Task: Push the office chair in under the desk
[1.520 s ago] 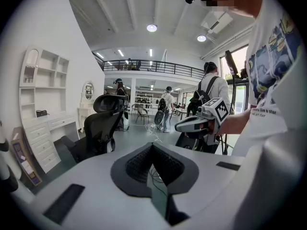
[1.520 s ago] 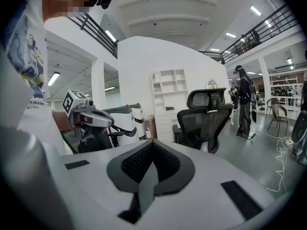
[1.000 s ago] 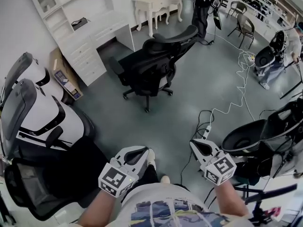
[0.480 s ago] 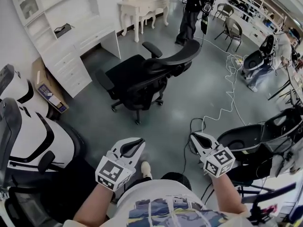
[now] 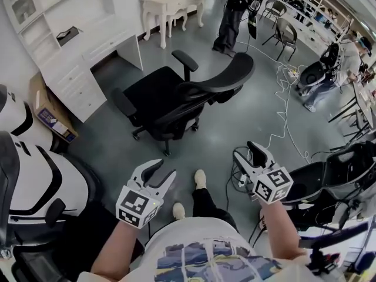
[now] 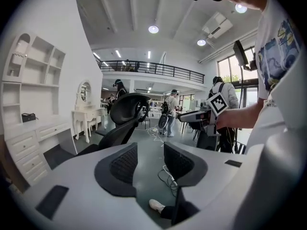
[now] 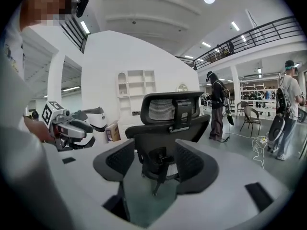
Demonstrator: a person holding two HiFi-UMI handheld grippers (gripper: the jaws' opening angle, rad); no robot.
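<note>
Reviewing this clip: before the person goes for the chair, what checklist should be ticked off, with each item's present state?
1. Left gripper free: ok; its jaws have just been opening, with nothing between them.
2. Right gripper free: ok; its jaws have just been opening, with nothing held.
3. Office chair within touch: not ok; it stands apart from both grippers.
4. Backrest turned toward the grippers: ok.
5. Nothing lying between chair and desk: ok.
6. White cable out of the push path: ok; it lies to the right of the chair.
</note>
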